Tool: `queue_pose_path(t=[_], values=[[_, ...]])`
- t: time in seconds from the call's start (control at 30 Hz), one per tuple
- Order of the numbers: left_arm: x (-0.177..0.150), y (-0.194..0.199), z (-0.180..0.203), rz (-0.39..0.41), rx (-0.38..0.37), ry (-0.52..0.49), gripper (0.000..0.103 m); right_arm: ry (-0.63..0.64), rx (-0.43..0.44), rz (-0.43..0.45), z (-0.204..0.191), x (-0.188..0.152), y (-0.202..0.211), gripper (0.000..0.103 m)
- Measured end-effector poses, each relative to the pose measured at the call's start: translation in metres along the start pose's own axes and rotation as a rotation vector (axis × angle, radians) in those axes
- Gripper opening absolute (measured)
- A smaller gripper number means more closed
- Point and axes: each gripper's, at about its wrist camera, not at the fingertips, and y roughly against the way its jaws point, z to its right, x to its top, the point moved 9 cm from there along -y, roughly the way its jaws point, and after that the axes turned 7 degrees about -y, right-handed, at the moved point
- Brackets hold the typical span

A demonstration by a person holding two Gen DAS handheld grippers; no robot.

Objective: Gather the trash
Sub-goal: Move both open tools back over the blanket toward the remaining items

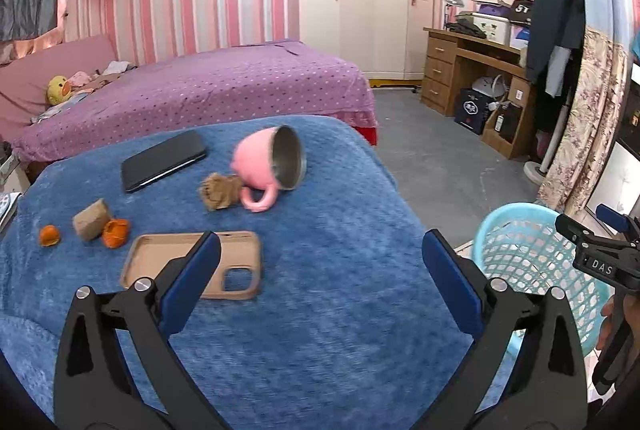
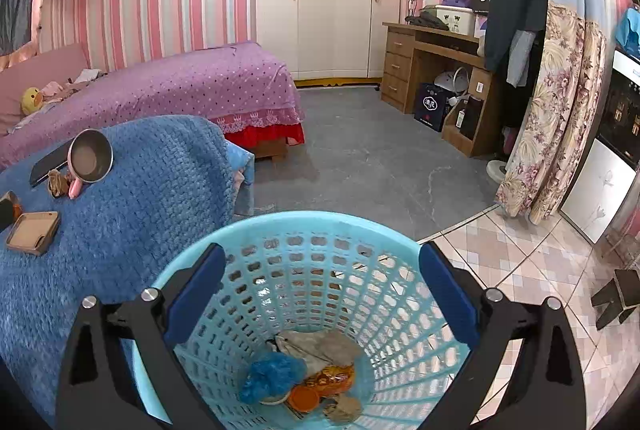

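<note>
While the right hand-held gripper [image 2: 320, 286] gapes empty over the basket [image 2: 312, 222], the left hand-held gripper [image 1: 320, 266], wide open, faces orange peel [image 1: 116, 233].

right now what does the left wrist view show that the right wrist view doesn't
Only the left wrist view: two orange peel pieces and a tan crumpled wad on the blue blanket. Only the right wrist view: the trash lying inside the light blue plastic basket, including a blue crumpled bag. Both: the tipped pink mug, black phone, tan phone case. Both grippers' jaws are open and empty.
</note>
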Motion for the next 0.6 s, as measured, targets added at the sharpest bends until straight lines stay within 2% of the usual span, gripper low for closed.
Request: queue_pose_path(t=[0.3, 0.6], values=[[-0.001, 0.011, -0.069, 0.019, 0.092, 0.023, 0.097, -0.011, 0.04, 0.016, -0.051, 0.007, 0.001, 0.098], [-0.021, 0.008, -0.13, -0.023, 0.142, 0.078, 0.097, 0.01, 0.092, 0.007, -0.108, -0.001, -0.003, 0.098]])
